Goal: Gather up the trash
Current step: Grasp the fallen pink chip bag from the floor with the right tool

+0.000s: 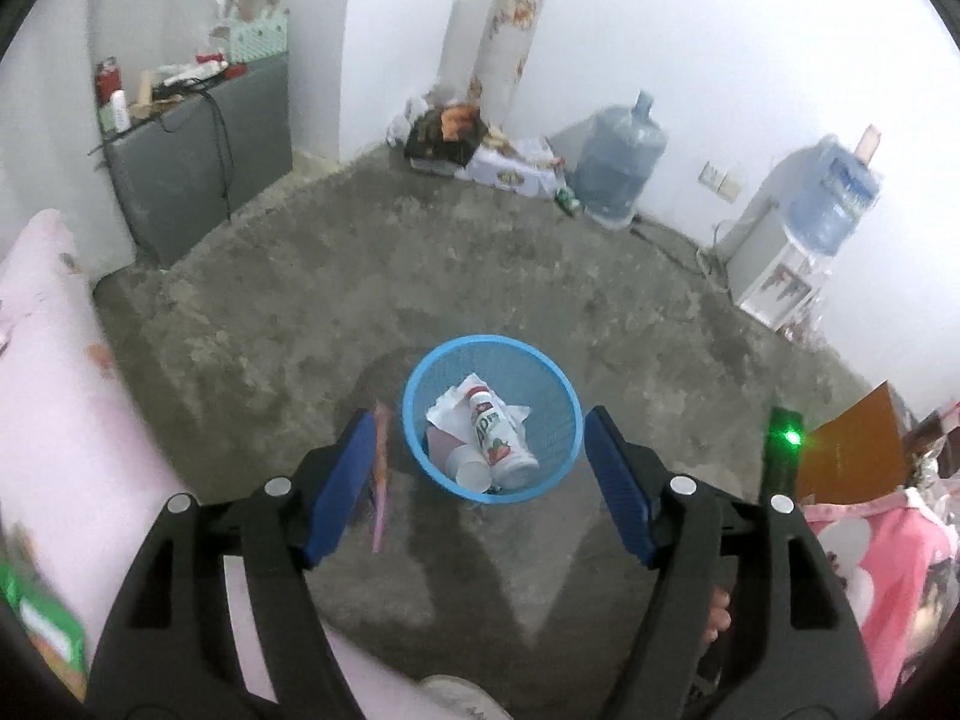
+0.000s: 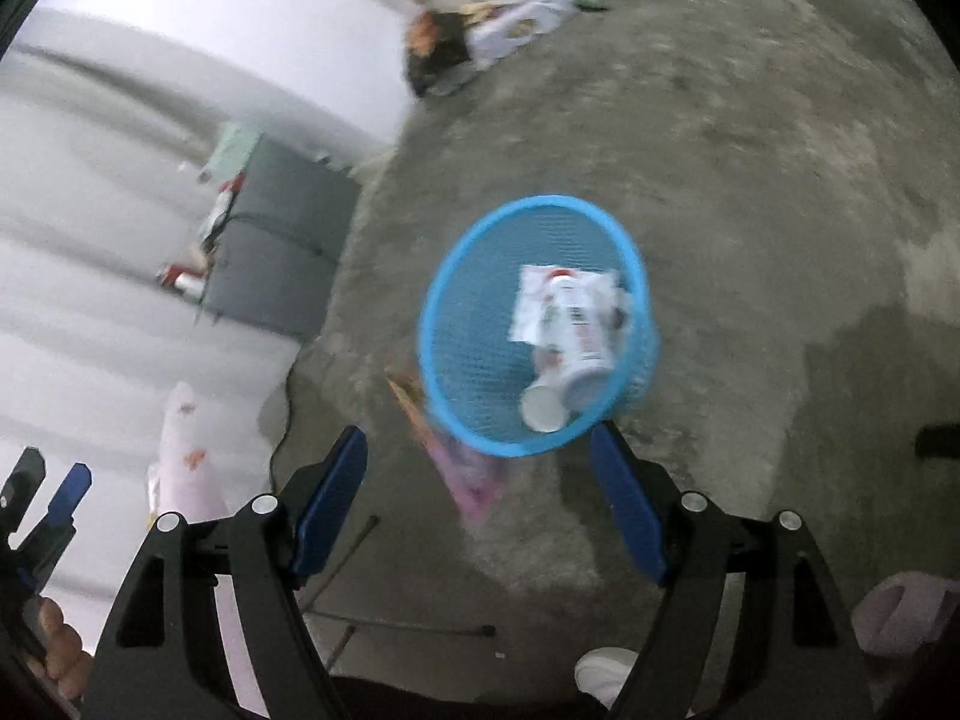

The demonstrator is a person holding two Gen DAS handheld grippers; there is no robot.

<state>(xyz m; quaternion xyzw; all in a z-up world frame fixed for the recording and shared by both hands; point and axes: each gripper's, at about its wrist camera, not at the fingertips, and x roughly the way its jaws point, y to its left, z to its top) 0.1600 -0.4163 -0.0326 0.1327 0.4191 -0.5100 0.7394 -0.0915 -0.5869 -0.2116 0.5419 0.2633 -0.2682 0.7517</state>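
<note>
A blue mesh basket [image 1: 492,341] stands on the grey floor, holding a white bottle [image 1: 501,438] with a red strawberry label, a white paper cup [image 1: 471,471] and crumpled paper. My left gripper [image 1: 480,417] hovers open above it, nothing between its blue pads. A pink-orange wrapper [image 1: 381,468] is outside the basket, by its left side; I cannot tell whether it rests on the floor. In the right wrist view, my right gripper [image 2: 480,432] is open and empty just short of the basket [image 2: 427,330], with the bottle [image 2: 576,330], cup [image 2: 543,405] and blurred wrapper [image 2: 462,468] ahead.
A grey cabinet [image 1: 198,162] with clutter stands at the back left. Bags [image 1: 474,144], a water jug [image 1: 621,162] and a dispenser [image 1: 780,264] line the far wall. Pink bedding [image 1: 60,390] lies at the left. A thin black rod [image 2: 408,624] lies on the floor.
</note>
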